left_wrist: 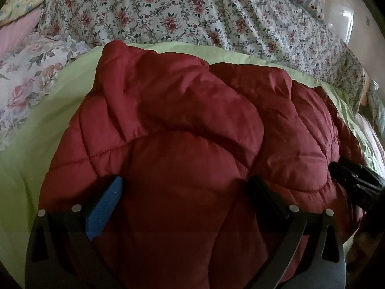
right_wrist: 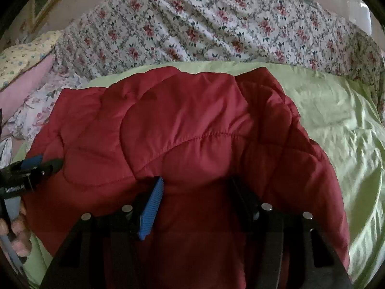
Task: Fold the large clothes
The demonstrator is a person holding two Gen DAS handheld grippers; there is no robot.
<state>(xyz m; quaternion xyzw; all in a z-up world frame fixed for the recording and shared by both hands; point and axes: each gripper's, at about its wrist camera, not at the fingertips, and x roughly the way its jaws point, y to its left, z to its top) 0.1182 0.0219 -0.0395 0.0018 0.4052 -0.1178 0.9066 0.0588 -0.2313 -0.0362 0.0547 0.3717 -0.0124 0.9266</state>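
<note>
Nearest you, both sets of tongs stand over the red jacket [left_wrist: 182, 130]. Your left gripper [left_wrist: 185, 192] has its jaws spread wide with a puffy bulge of quilting between them; whether the pads actually press it, you cannot tell. Your right gripper [right_wrist: 197, 192] is about half open, straddling another bulge the same way, and its bite is just as unclear.

The jacket lies bunched on the green sheet [right_wrist: 336, 120], near the bed's front edge. Expect it to be light but bulky, soft and springy: the padding will push back and unfold itself. The shiny shell looks slippery, so a shallow pinch will likely slide off. Take hold at a stitched seam or the hem, where the fabric is thinner and firmer, and bite deep.

Beyond it lies the floral bedspread [left_wrist: 192, 12].
</note>
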